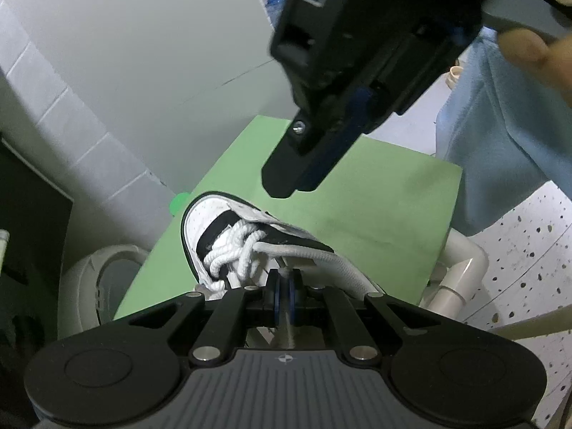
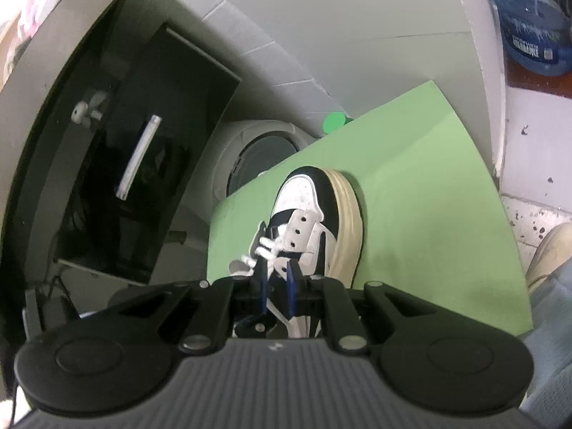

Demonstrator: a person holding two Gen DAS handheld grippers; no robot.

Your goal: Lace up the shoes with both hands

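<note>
A white and black shoe lies on a green mat, its white lace bunched loosely over the tongue. My left gripper is low at the shoe's opening, shut on a strand of that lace, which runs back between the pads. My right gripper hangs above the toe and points down at the eyelets. Its jaws stand a narrow gap apart with nothing between them. The lace lies just beyond its fingertips.
A white round bin stands off the mat's left edge, beside a black cabinet. White pipe runs under the mat's right side. A person's blue garment hangs at the right over a speckled floor. A blue water bottle stands far right.
</note>
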